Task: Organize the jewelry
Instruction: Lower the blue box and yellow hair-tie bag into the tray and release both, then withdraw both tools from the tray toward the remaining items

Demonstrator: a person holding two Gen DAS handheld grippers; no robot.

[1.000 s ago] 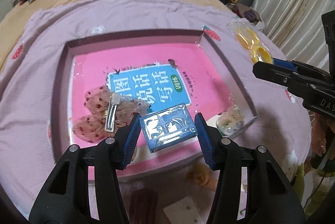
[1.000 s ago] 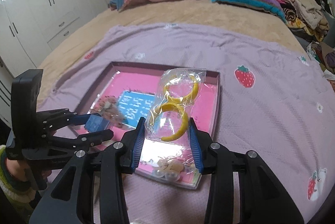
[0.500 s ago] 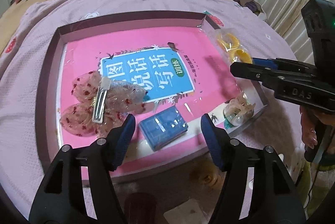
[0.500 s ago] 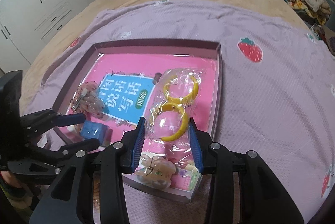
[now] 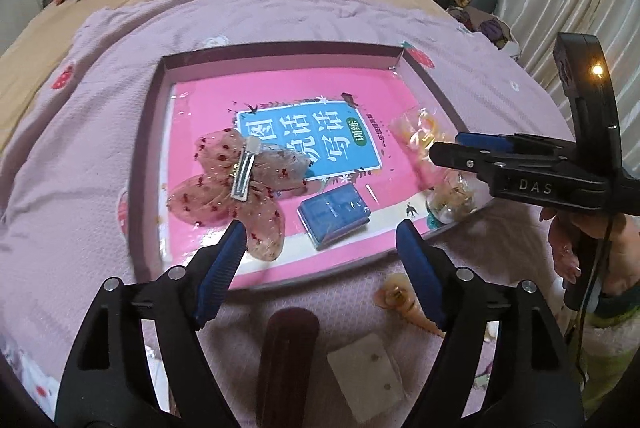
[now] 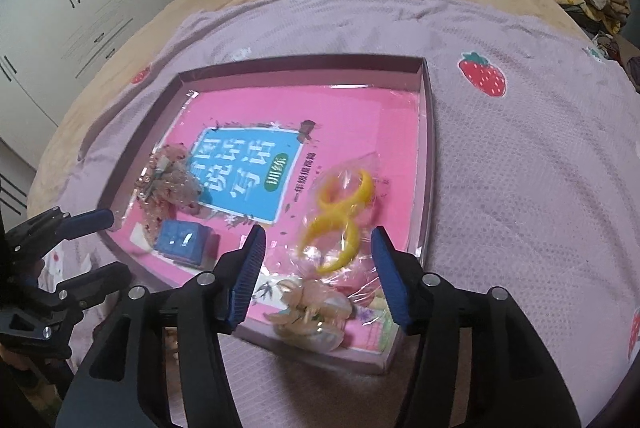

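Inspection of the left wrist view: the left gripper (image 5: 320, 248) stands released, its jaws opening and nothing between the pads; the small blue box (image 5: 334, 209), which a second ago sat clamped between those pads, now lies flat on the pink book cover inside the shallow tray (image 5: 146, 155), just ahead of the fingertips and apart from them. Beside it on the left lies the pink butterfly hair clip (image 5: 230, 189), touching the left pad's line of sight but not gripped. Outside the tray, on the purple blanket (image 5: 68, 155) near the camera, remain a small shell-like clip (image 5: 400, 302), a dark oblong piece (image 5: 290, 344) and a white card (image 5: 366, 376). The right gripper (image 5: 448, 147) reaches in from the right above the tray's near right corner. Right wrist view: the right gripper (image 6: 318, 256) is likewise let go, jaws opening; the clear bag of yellow hoops (image 6: 340, 216), pinched and held aloft a second ago, now rests on the book cover by the tray's right wall (image 6: 428, 155), lying between the pads without their pressing on it. A pale floral clip (image 6: 316, 312) sits at the near corner under the bag's edge. The left gripper (image 6: 92, 248) shows at the left edge by the blue box (image 6: 182, 240). Finding: both deliveries appear complete, four items sit in the tray, and the loose pieces on the blanket most likely come next.
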